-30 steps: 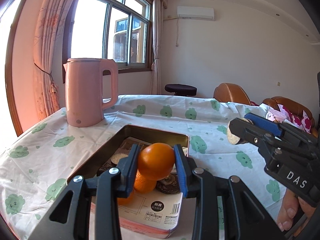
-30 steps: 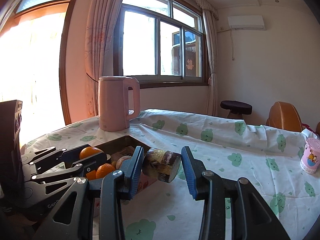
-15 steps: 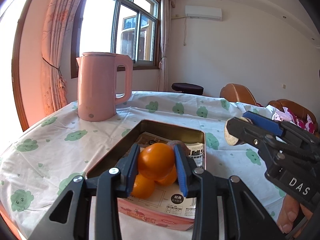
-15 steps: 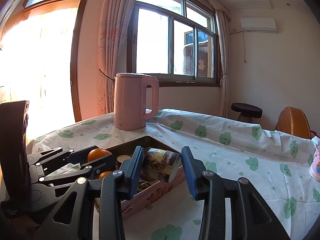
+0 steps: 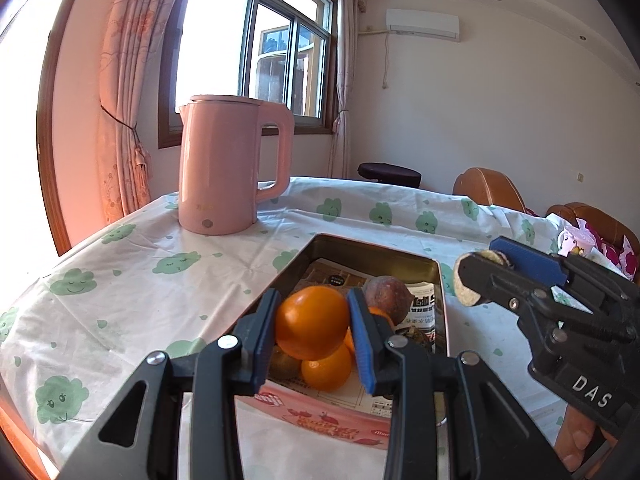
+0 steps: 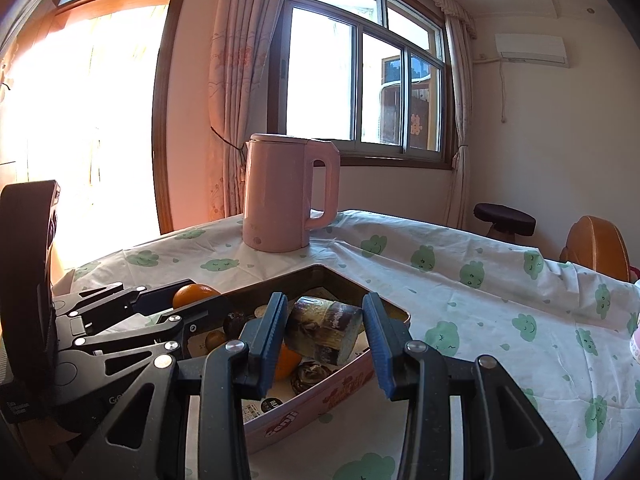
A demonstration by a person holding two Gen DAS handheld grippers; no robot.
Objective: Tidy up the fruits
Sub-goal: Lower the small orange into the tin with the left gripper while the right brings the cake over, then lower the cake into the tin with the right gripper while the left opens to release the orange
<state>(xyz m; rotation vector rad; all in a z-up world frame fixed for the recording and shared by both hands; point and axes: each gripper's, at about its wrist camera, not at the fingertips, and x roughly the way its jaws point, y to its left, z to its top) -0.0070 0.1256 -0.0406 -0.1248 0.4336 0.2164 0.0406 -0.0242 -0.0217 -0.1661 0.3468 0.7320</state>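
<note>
- While the left gripper [image 5: 313, 334] clenches its jaws on an orange [image 5: 311, 327] above the tin [image 5: 440, 304],
- the right gripper [image 6: 325, 330] grasps a sugarcane piece [image 6: 325, 329] there too.

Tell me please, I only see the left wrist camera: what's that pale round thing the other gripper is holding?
Observer: The right gripper is shut on a short cut stalk. You see only its pale end; its side is dark and streaky.
Operator: What's below it?
Observer: In the right wrist camera, a wrinkled brown lump shows just below it. The lump lies in the tin, close to the pink front wall.
</note>
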